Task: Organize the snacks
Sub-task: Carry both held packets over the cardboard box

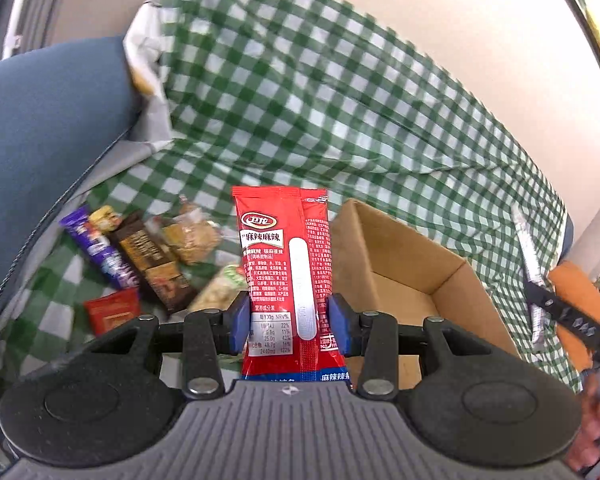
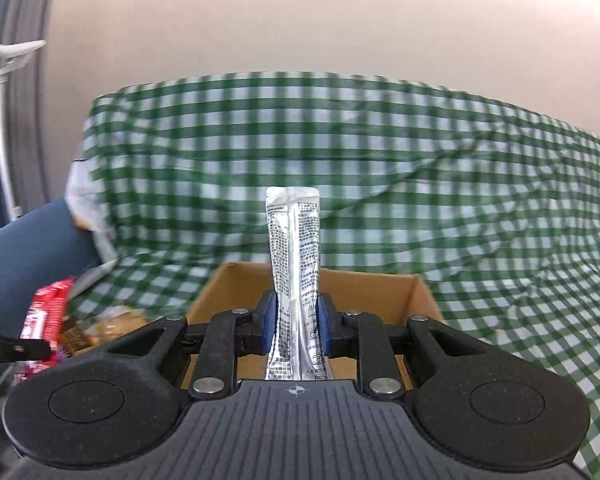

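Note:
My left gripper (image 1: 287,326) is shut on a red snack packet (image 1: 284,264) that stands upright between its blue pads, held above the green checked cloth (image 1: 300,100). An open cardboard box (image 1: 400,276) lies just right of it. My right gripper (image 2: 296,326) is shut on a slim silver sachet (image 2: 294,248), upright, over the same cardboard box (image 2: 364,284). In the left wrist view the silver sachet (image 1: 530,264) and the right gripper's black fingers (image 1: 560,312) show at the right edge. The red packet (image 2: 46,320) appears at the left of the right wrist view.
A heap of loose snacks lies left of the box: a purple bar (image 1: 100,252), a brown bar (image 1: 152,260), a small red pack (image 1: 112,314) and biscuit packs (image 1: 192,236). A blue cushion (image 1: 40,160) rises at the left. A person's hand (image 1: 596,432) shows at the lower right.

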Motion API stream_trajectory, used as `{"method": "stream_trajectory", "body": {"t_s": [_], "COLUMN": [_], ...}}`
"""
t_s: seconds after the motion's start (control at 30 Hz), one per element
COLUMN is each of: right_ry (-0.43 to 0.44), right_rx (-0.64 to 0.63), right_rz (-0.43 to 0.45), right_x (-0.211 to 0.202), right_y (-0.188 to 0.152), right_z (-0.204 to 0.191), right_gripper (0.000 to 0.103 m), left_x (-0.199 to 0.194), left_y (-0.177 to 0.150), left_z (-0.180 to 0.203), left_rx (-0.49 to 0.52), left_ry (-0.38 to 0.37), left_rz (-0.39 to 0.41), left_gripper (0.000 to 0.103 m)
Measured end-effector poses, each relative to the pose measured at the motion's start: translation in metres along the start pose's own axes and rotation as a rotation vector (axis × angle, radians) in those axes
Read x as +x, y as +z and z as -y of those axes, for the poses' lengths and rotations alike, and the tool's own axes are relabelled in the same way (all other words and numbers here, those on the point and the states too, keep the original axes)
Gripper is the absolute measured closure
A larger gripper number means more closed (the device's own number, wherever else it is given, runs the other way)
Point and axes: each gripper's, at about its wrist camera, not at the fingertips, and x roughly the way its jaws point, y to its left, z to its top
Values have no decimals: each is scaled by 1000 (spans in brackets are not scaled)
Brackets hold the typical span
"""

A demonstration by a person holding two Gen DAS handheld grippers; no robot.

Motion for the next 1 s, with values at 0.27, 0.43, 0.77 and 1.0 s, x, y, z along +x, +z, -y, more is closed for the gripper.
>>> {"method": "stream_trajectory", "body": {"t_s": [0.27,0.43,0.77,1.0], "right_ry": [7,-3,-22,-53], "right_rx": [60,100,156,115], "right_rz": [19,37,43,25], "right_x": [7,7,-5,-4], "right_y": [-10,-9,-6,-10], "right_z": [28,41,68,69], "right_gripper": [80,80,80,80], "left_x": [-8,-11,13,40], "left_y": [7,4,17,-11], "left_z": [43,68,118,124], "left_rx": [83,186,376,353], "left_ry": [-24,-30,-151,-178], "left_rz": [37,52,64,-5], "left_gripper": [57,57,57,57]}}
